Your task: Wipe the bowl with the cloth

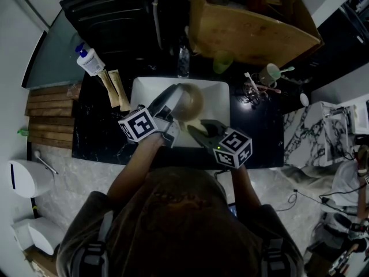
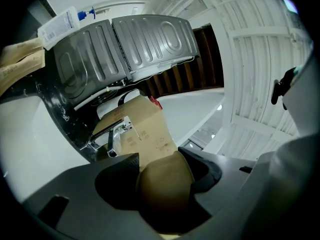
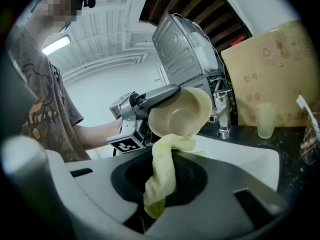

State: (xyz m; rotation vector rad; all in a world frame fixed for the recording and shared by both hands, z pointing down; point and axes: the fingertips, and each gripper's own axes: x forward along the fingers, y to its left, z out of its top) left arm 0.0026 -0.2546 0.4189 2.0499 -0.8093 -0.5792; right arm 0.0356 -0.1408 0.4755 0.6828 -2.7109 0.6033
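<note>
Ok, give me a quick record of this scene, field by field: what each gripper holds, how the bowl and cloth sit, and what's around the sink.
left gripper: shut on the bowl by its rim
right gripper: shut on the yellow cloth
bowl: beige, tilted, held above the sink, opening towards the right gripper
cloth contact: its upper end meets the bowl's lower rim
sink: white, set in a dark counter
nearby: faucet, pale green cup, cardboard box
</note>
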